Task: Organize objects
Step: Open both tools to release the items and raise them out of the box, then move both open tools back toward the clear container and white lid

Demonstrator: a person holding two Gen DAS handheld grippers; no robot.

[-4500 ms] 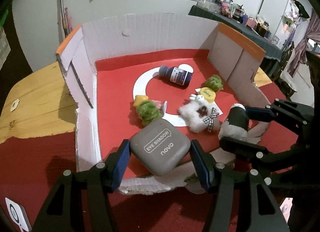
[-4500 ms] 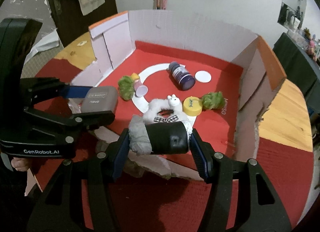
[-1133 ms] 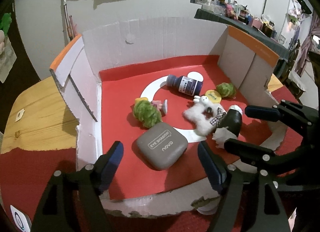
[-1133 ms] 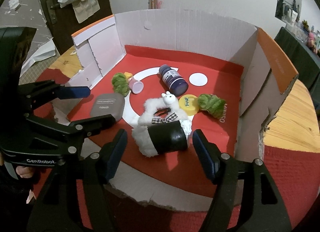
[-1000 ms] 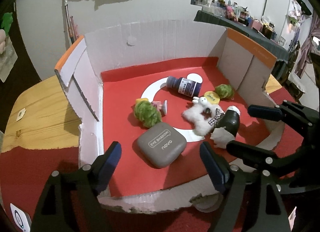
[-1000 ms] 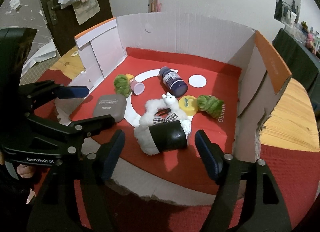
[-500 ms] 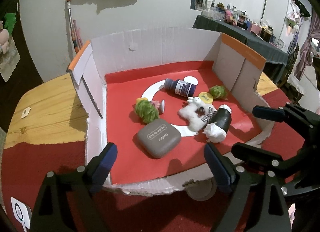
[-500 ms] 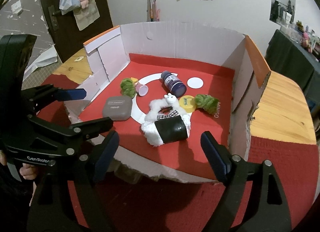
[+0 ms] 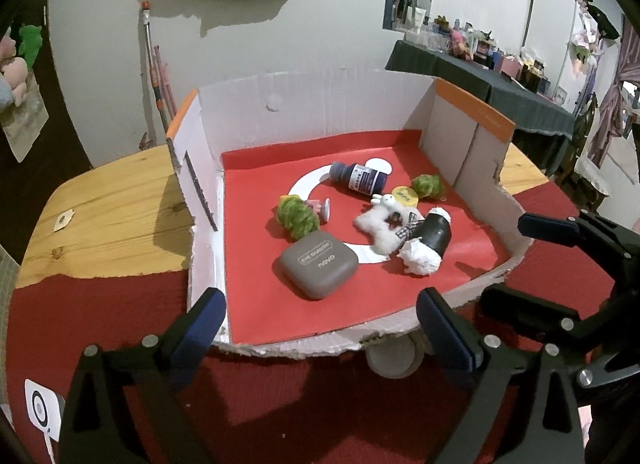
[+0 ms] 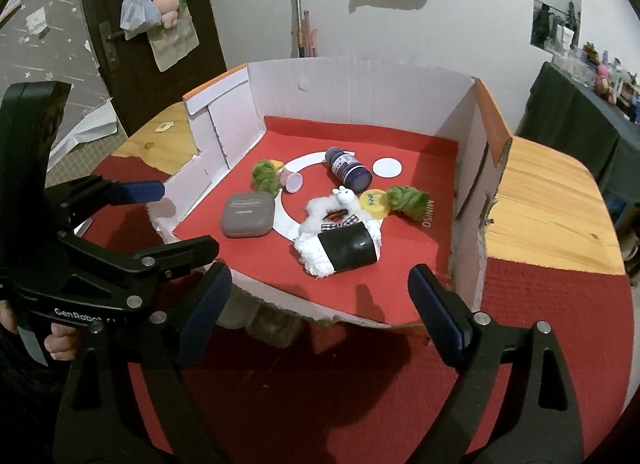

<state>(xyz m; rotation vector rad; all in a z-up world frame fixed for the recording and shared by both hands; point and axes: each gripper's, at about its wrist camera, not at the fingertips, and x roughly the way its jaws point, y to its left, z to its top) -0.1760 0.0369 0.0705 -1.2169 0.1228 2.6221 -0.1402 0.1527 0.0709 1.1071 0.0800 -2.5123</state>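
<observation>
Cardboard box [image 9: 320,111] holds eyeshadow case [image 9: 316,266], ink bottle [image 9: 358,177] — both hand-held grippers [image 9: 320,324] [image 10: 320,300] just spread, empty.

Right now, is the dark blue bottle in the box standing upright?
No, the dark blue bottle lies on its side on the red floor of the cardboard box, across the white ring.

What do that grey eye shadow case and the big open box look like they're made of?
The grey case looks like matte moulded plastic: smooth, rounded corners, printed lettering, no shine. The box appears to be corrugated cardboard: white-faced walls with ragged torn edges, and a red printed floor.
</observation>
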